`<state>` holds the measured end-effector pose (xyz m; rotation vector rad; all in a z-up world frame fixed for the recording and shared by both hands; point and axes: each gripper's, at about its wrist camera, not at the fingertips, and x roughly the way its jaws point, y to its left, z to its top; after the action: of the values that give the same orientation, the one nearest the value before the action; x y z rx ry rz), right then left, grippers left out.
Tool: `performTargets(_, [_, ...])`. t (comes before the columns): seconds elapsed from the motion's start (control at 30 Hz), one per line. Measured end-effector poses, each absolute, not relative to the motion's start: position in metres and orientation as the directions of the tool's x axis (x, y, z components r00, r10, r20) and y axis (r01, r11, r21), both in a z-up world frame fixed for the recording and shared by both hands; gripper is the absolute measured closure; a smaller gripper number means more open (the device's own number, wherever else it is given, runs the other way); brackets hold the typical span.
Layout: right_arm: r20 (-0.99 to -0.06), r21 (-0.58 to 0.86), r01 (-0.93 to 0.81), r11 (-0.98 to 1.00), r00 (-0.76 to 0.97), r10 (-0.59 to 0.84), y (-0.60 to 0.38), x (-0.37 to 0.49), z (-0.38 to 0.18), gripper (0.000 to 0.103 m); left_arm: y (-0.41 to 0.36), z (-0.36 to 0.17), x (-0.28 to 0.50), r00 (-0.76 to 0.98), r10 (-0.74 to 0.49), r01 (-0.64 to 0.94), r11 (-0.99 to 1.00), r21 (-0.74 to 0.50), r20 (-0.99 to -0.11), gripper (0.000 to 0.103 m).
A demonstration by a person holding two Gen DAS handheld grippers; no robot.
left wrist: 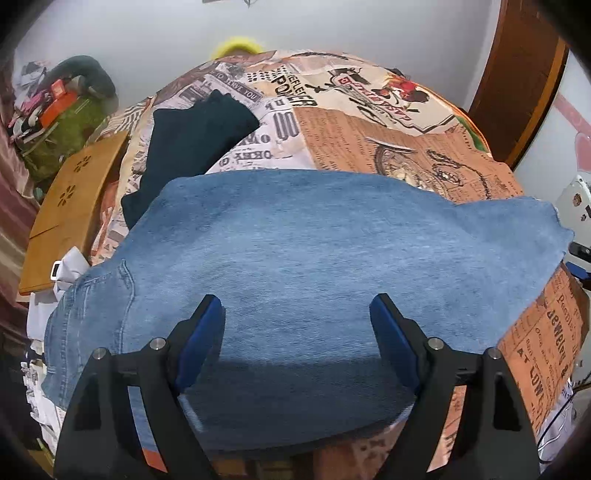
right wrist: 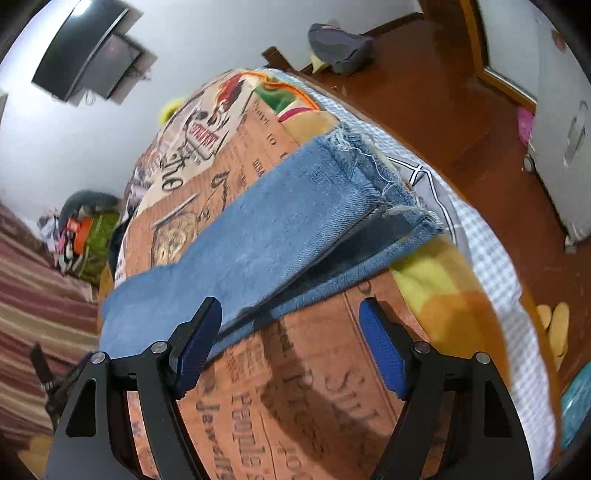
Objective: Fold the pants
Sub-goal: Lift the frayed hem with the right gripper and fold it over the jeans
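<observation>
Faded blue jeans [left wrist: 314,251] on newsprint-patterned orange bedspread [left wrist: 388,136].

Jeans [left wrist: 314,240] matt faded denim, frayed hems; floor [right wrist: 424,92] glossy wood.

A dark garment [left wrist: 192,144] lies on the newsprint-patterned bedspread [left wrist: 388,136].

Plain white walls [left wrist: 332,26] close the room, and a glossy reddish-brown wooden floor [right wrist: 424,92] runs beside a bed under a newspaper-print patchwork bedspread [left wrist: 369,125]. A black flat-screen television [right wrist: 85,48] hangs high on the wall. A brown wooden door frame [left wrist: 524,81] stands right; a striped maroon curtain [right wrist: 33,295] hangs left.
</observation>
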<state>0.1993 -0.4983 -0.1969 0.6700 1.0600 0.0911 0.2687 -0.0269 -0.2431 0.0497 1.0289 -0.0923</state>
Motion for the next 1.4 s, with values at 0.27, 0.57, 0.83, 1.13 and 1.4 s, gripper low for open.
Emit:
performTargets(0.27, [-0.781, 0.542, 0.346, 0.766, 0.545, 0.307, -0.513, 0.223, -0.211, 0.073, -0.029, -0.248, 0.268, 0.504, -0.086, 0.088, 0.995, -0.048, -0.859, 0.014])
performTargets(0.57, [-0.745, 0.467, 0.289, 0.836, 0.637, 0.196, -0.530, 0.240, -0.182, 0.096, -0.025, -0.243, 0.267, 0.522, -0.057, 0.080, 0.997, -0.018, -0.851, 0.012])
performTargets(0.83, [-0.704, 0.421, 0.239, 0.875, 0.694, 0.149, -0.520, 0.246, -0.144, 0.097, 0.008, -0.230, 0.266, 0.564, -0.018, 0.005, 1.000, -0.018, -0.826, 0.012])
performTargets(1.13, [-0.546, 0.404, -0.008, 0.915, 0.800, 0.248, -0.443, 0.259, -0.050, 0.097, 0.036, -0.210, 0.263, 0.621, 0.007, -0.047, 0.998, -0.029, -0.784, 0.012])
performTargets(1.4, [-0.440, 0.411, -0.267, 0.871, 0.779, 0.447, -0.333, 0.280, 0.003, 0.097, 0.055, -0.197, 0.250, 0.666, 0.006, -0.074, 0.996, -0.058, -0.746, 0.012])
